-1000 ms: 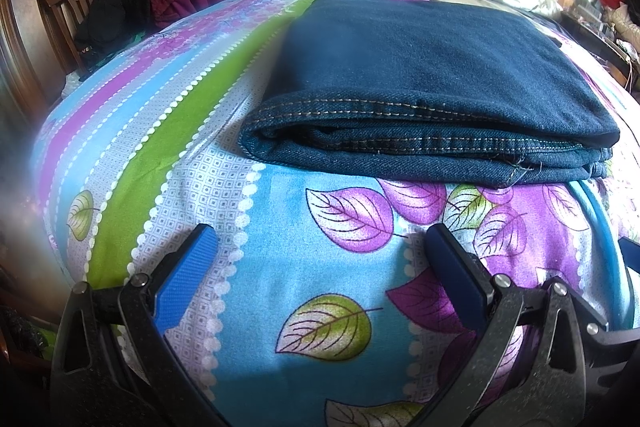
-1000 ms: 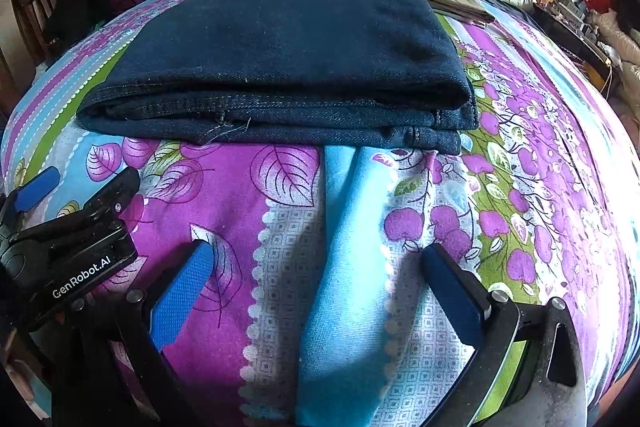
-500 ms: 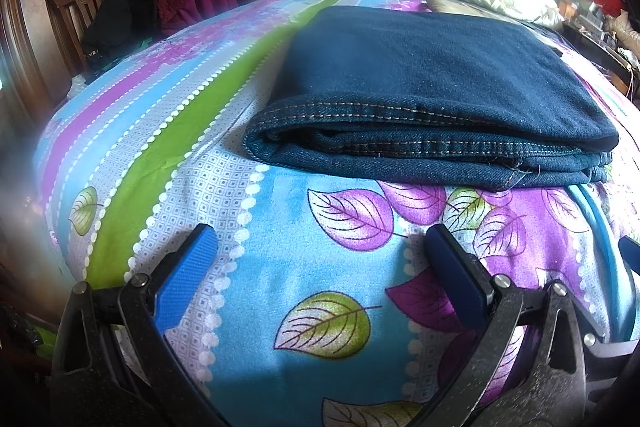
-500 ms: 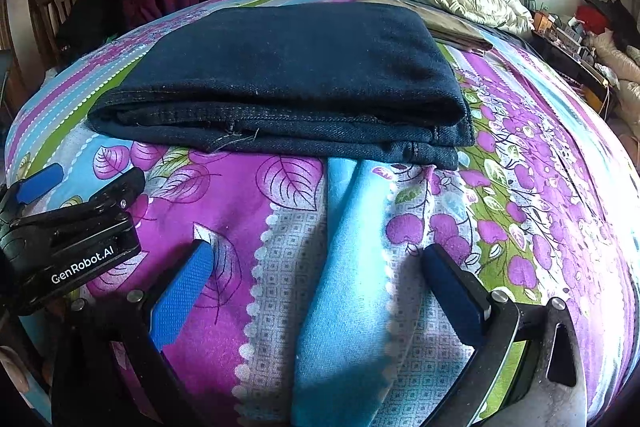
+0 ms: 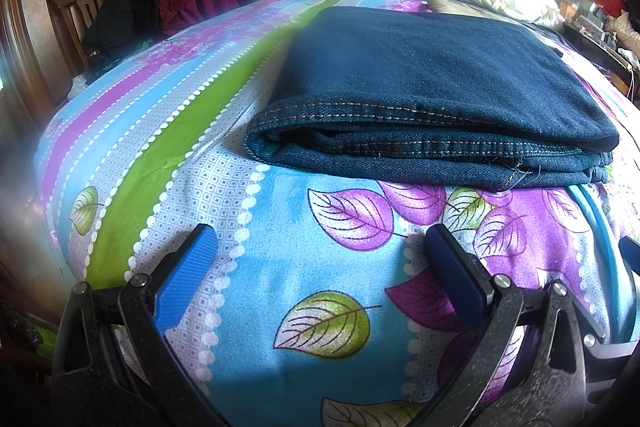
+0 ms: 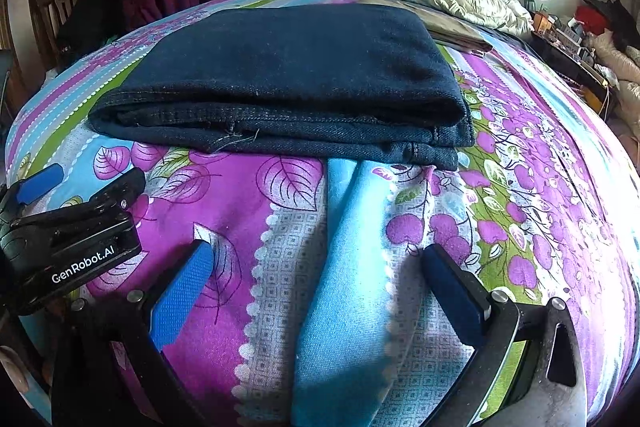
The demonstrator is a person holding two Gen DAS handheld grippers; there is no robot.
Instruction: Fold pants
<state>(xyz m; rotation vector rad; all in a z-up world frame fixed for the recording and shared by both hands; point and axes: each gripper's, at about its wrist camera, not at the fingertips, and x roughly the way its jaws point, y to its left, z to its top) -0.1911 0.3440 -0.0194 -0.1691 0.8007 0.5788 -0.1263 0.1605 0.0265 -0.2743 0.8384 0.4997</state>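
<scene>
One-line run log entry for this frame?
task: fold pants | jeans: folded, lying on bedsheet | left gripper: open, empty | right gripper: open, empty | neither touching jeans

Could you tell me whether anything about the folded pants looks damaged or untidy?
Mostly neat: the folded pants lie flat on the bedsheet. One oddity: loose frayed threads stick out of the near edge, at a hem.

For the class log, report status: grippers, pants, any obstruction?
Left gripper open, empty, short of the pants. Right gripper open, empty. Pants folded flat on the bed sheet. Nothing between grippers and pants.
</scene>
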